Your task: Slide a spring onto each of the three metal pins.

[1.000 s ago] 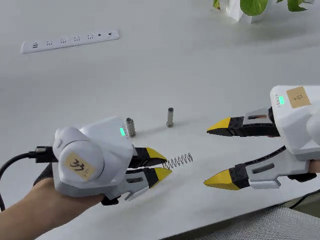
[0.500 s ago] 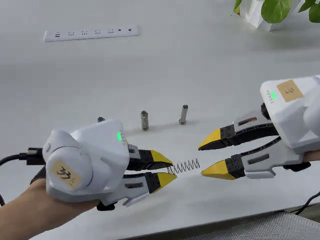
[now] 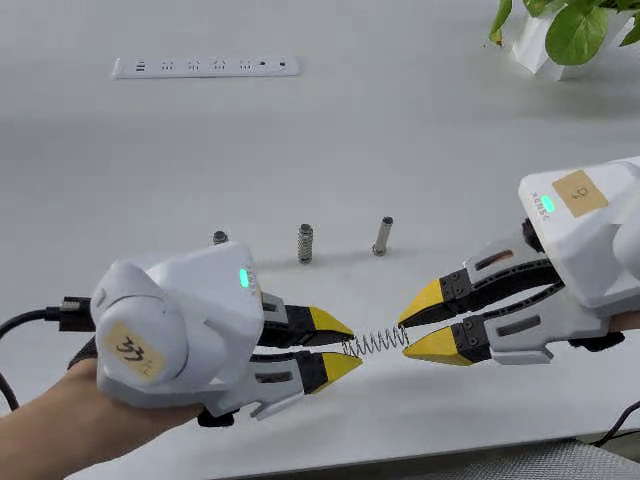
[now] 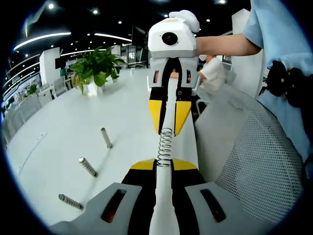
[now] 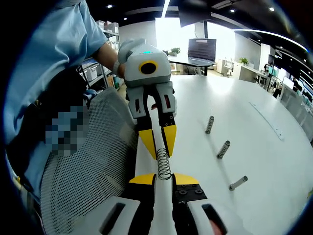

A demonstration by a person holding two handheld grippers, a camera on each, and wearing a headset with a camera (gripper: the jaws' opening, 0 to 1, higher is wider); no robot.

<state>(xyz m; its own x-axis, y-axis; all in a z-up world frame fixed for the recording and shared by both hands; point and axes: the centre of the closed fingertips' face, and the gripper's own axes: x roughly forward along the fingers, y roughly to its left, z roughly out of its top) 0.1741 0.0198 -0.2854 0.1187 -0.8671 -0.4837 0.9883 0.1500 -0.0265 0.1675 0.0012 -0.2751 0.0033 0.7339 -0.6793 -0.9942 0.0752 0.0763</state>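
My left gripper (image 3: pixel 352 345) clamps the spring (image 3: pixel 378 341); I cannot tell whether my right gripper (image 3: pixel 404 337) is pinching its far end, so an early left release could drop it.

White bench (image 3: pixel 420 120), with a power strip (image 3: pixel 205 67) at the far side and a potted plant (image 3: pixel 560 30) in the far corner. Grey mesh chair (image 4: pixel 244 161) at the near edge. Open-plan office behind: dark ceiling with spotlights (image 4: pixel 51 6), more white desks, a monitor (image 5: pixel 202 49).
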